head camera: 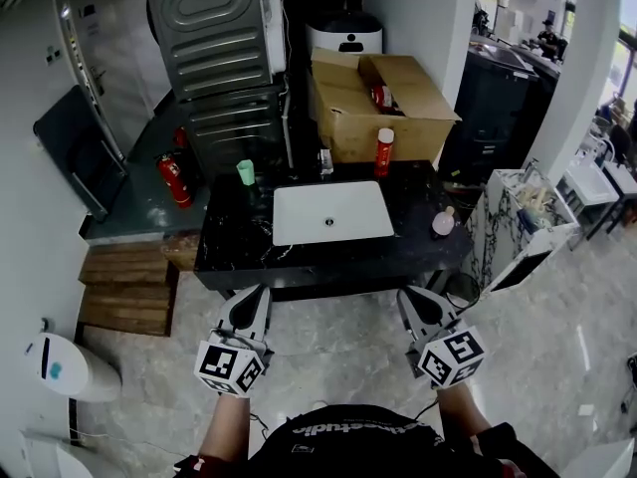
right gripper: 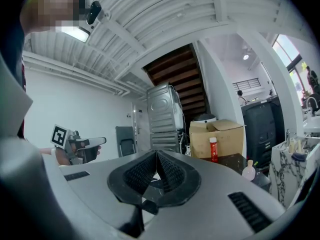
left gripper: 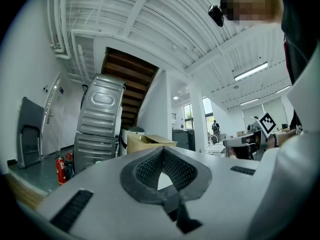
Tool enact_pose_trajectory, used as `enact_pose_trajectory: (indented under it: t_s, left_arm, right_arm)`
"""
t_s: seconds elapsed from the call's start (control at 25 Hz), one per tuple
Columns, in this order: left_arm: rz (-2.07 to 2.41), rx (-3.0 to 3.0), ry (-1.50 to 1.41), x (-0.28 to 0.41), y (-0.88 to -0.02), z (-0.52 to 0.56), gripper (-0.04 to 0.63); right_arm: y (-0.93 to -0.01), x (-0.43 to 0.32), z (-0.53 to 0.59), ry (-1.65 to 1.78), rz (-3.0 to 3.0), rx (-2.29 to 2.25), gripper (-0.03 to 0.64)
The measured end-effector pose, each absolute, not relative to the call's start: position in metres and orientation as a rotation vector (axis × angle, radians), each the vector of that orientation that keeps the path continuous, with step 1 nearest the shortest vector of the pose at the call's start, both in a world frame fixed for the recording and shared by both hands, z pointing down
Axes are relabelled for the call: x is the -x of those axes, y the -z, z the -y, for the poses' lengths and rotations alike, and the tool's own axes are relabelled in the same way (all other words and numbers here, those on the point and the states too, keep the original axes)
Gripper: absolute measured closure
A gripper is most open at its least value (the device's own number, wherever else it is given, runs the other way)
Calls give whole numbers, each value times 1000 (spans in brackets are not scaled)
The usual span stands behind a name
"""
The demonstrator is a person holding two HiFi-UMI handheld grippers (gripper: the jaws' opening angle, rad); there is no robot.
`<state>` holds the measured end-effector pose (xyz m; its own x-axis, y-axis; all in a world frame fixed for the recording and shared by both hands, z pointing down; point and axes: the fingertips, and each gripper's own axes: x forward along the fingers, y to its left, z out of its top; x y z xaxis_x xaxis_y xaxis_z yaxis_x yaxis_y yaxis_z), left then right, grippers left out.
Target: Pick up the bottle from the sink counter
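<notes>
A black counter (head camera: 239,252) with a white sink (head camera: 331,212) stands ahead of me. At its back, in front of a cardboard box (head camera: 383,108), a red bottle (head camera: 384,150) with a white cap stands upright; it also shows in the right gripper view (right gripper: 213,149). A small pale bottle (head camera: 443,223) (right gripper: 248,170) sits on the counter's right end. My left gripper (head camera: 259,291) (left gripper: 163,150) and right gripper (head camera: 408,294) (right gripper: 156,153) are both shut and empty. They hover over the floor, short of the counter's front edge.
A green cup (head camera: 245,172) and a faucet (head camera: 325,157) stand behind the sink. Stacked grey machines (head camera: 214,58) and a fire extinguisher (head camera: 175,179) are at back left, wooden pallets (head camera: 124,287) at left. A marble-patterned stand (head camera: 518,222) is to the right.
</notes>
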<state>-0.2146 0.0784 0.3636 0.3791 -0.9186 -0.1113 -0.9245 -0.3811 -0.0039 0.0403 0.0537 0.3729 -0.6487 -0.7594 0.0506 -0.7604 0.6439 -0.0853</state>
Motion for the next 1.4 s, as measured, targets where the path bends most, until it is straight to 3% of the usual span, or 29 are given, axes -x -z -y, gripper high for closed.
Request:
enact_pose_trajectory:
  t_s: [0.8,1.4]
  left_arm:
    - [-1666,2683,-122,232,-412,-42,580]
    - [-1676,2619,-114,184,-399,155,581]
  right_arm:
    - [-411,3,-34,-240,2774,-1319,577]
    - [-400,-4,194,-133,2885,-1155,577]
